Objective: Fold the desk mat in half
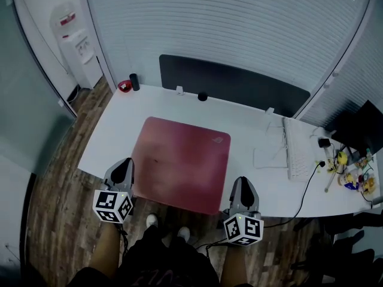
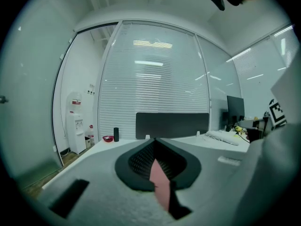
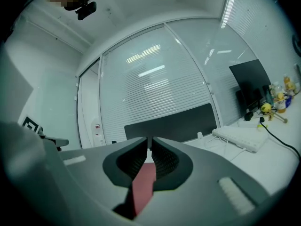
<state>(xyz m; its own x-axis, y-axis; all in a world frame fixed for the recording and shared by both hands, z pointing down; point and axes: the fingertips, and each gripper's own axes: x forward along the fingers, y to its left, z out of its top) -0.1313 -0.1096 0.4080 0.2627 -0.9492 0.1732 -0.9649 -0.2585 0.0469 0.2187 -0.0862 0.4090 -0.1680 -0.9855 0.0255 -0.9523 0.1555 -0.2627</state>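
Desk mat [image 1: 182, 160]: red, lying mostly flat on white worktop [image 1: 251, 121], near edge at or just past worktop's near rim.
Left gripper [image 1: 124, 164]: clamped on mat's near-left corner.
Right gripper [image 1: 241, 183]: clamped on near-right corner.
Both gripper views show thin red sheet pinched between jaws.
Two corners gripped at once, probably so near edge rises evenly without skew.
Judged step: carry near edge over to far edge.
Keyboard [image 1: 294, 151] sits well right, clear of fold.
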